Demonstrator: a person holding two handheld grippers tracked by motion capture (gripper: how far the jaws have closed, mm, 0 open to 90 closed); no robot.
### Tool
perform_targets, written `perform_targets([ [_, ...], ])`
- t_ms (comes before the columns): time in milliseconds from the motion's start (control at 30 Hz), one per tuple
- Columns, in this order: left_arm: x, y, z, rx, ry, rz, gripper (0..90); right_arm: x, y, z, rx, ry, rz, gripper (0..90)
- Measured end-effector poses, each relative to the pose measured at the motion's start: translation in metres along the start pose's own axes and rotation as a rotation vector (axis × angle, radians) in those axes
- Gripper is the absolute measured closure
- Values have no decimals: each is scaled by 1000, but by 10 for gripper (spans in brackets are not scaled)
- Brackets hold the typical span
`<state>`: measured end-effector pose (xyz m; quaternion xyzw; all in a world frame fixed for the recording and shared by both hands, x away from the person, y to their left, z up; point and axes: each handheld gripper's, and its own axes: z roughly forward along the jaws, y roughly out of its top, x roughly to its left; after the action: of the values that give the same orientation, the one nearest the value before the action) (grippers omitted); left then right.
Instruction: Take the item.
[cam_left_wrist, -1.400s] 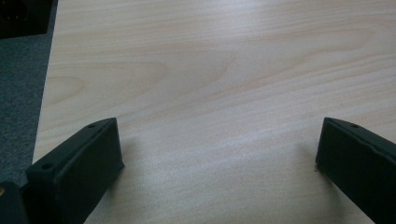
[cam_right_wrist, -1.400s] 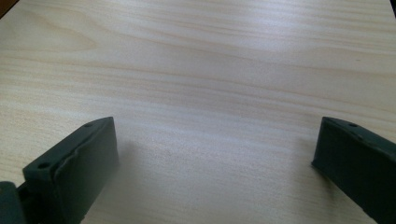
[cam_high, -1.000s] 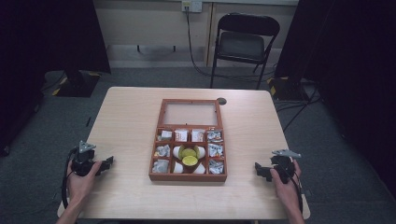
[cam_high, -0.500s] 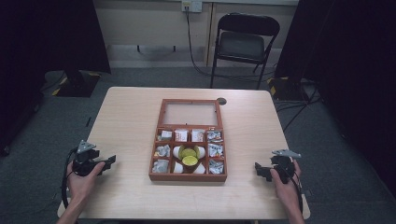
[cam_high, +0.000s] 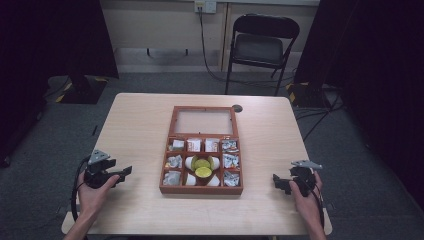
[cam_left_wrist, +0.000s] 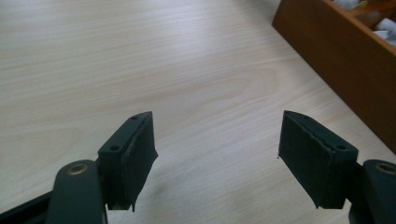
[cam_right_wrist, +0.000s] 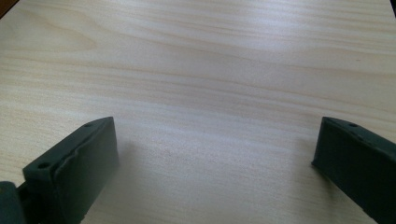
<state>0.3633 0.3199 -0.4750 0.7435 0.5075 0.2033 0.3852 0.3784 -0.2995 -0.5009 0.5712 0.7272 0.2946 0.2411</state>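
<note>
A wooden compartment box (cam_high: 201, 190) lies at the middle of the table, its glazed lid (cam_high: 204, 121) folded open behind it. Its cells hold small wrapped packets (cam_high: 174, 162); the middle ones hold white cups and yellow-green round pieces (cam_high: 202, 163). My left gripper (cam_high: 122, 172) hovers left of the box, pointing at it. In the left gripper view its jaws (cam_left_wrist: 217, 135) stand apart over bare wood with nothing between them; they have just been closing a little. The box's side wall (cam_left_wrist: 336, 60) lies ahead to the right. My right gripper (cam_high: 276, 181) rests right of the box, open (cam_right_wrist: 215, 140) over bare tabletop.
A small dark round disc (cam_high: 237, 108) sits on the table by the lid's far right corner. A black folding chair (cam_high: 260, 47) stands beyond the table's far edge. Cables run across the floor at the right. Light wood table (cam_high: 140, 120) surrounds the box.
The left hand has lifted slightly and edged toward the box. The right hand has stayed where it was.
</note>
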Motion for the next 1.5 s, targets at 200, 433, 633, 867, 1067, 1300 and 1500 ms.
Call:
perform_targets([
  [200, -4, 4, -4, -20, -23, 4, 281, 0, 0, 0, 0, 0, 0, 0],
  [433, -9, 11, -7, -34, -40, 26, 283, 0, 0, 0, 0, 0, 0, 0],
  [633, -20, 23, -7, -60, -87, 55, 284, 0, 0, 0, 0, 0, 0, 0],
  [867, -38, 37, -1, -63, -136, 101, 285, 0, 0, 0, 0, -1, 1, 0],
  [1067, -50, 45, 2, -70, -162, 125, 285, 0, 0, 0, 1, -1, 1, 0],
  [1300, -63, 52, 5, -72, -204, 155, 284, 0, 0, 0, 0, -1, 1, 0],
  [1500, -69, 56, 7, -60, -212, 167, 284, 0, 0, 0, 0, -1, 1, 0],
])
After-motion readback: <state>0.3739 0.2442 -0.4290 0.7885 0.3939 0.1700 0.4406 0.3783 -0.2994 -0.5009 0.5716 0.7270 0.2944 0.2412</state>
